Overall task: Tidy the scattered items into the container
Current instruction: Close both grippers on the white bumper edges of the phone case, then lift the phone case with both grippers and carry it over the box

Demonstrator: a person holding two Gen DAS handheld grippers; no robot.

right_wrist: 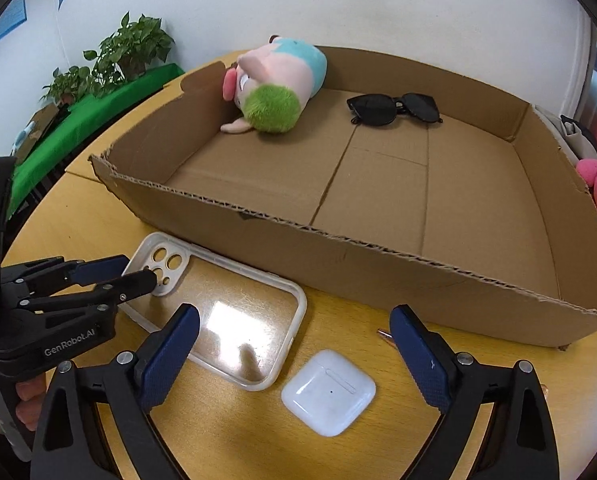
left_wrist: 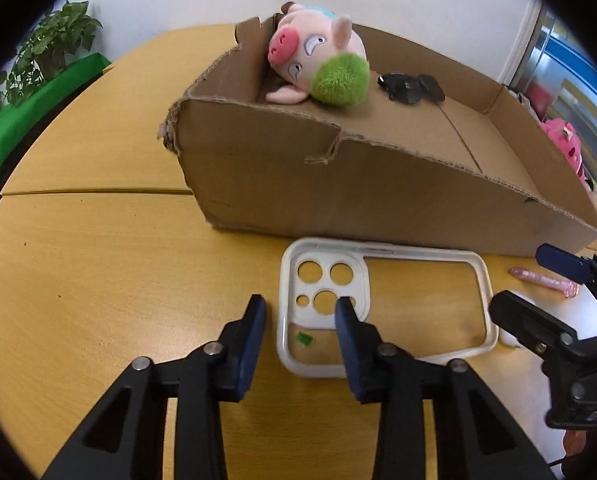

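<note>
Two grippers hover over the yellow table (left_wrist: 98, 264), and three loose items lie in front of the cardboard box (right_wrist: 378, 276) waiting for you. Farthest left, your left gripper (left_wrist: 300, 308) is down at the camera-cutout end of the clear phone case (left_wrist: 382, 304), jaws parted and holding nothing: one finger is outside the case's left rim, the other over the cutout panel (whether the pads touch plastic, the views do not settle). The case lies flat, its long axis running along the box's near wall, just beside it, so the rim you are straddling is the short end. Moving right, the white earbud case (right_wrist: 329, 391) rests just beside the phone case's far end, and your right gripper (right_wrist: 294, 340) is above it with jaws spread wide and empty, the earbud case sitting squarely between the fingers and a little toward you. Beyond it, a thin pink stick (left_wrist: 544, 281) lies close to the box wall, nearer your right hand.

Inside the box, the plush pig (right_wrist: 274, 84) and the sunglasses (right_wrist: 394, 109) are already put away. Judging by position, each hand has its own item: left for the phone case, right for the earbud case, with the lift over the low near wall short for both.
</note>
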